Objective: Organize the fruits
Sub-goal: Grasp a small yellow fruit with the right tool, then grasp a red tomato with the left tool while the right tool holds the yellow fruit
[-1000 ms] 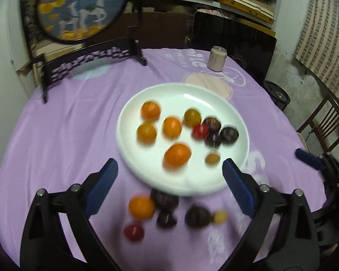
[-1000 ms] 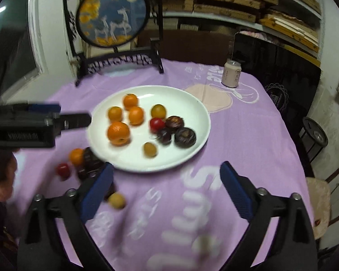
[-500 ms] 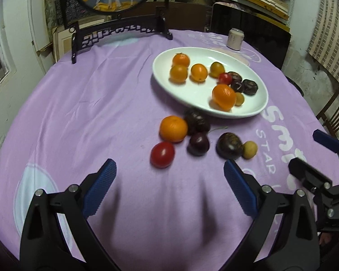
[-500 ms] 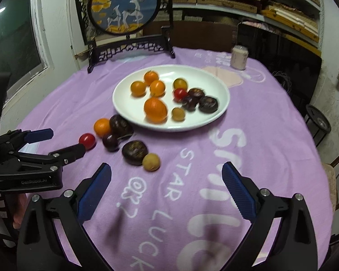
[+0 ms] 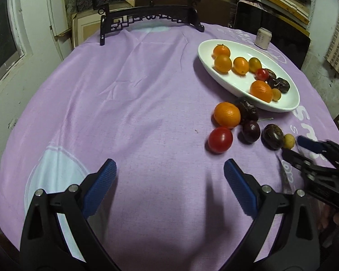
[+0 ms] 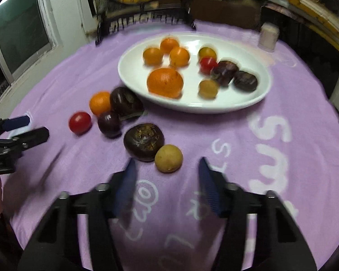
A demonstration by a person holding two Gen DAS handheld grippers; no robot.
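The right claw (image 6: 167, 185) has just been narrowing its jaws and holds nothing — the small yellow fruit (image 6: 168, 158) lies on the desk just ahead of its tips, touching a dark fruit (image 6: 144, 141), with the white plate (image 6: 133, 79) beyond. The left claw (image 5: 169, 176) stands wide and empty, farther from it. The purple cloth (image 6: 282, 158) reads "LUCK" — other letters unclear.

Left wrist view: angled down over the tabletop (image 5: 124, 113) from its near left edge. Right wrist view: lower, closer to the loose fruit. Shared: white plate (image 5: 226, 81) (image 6: 133, 76), both claws.
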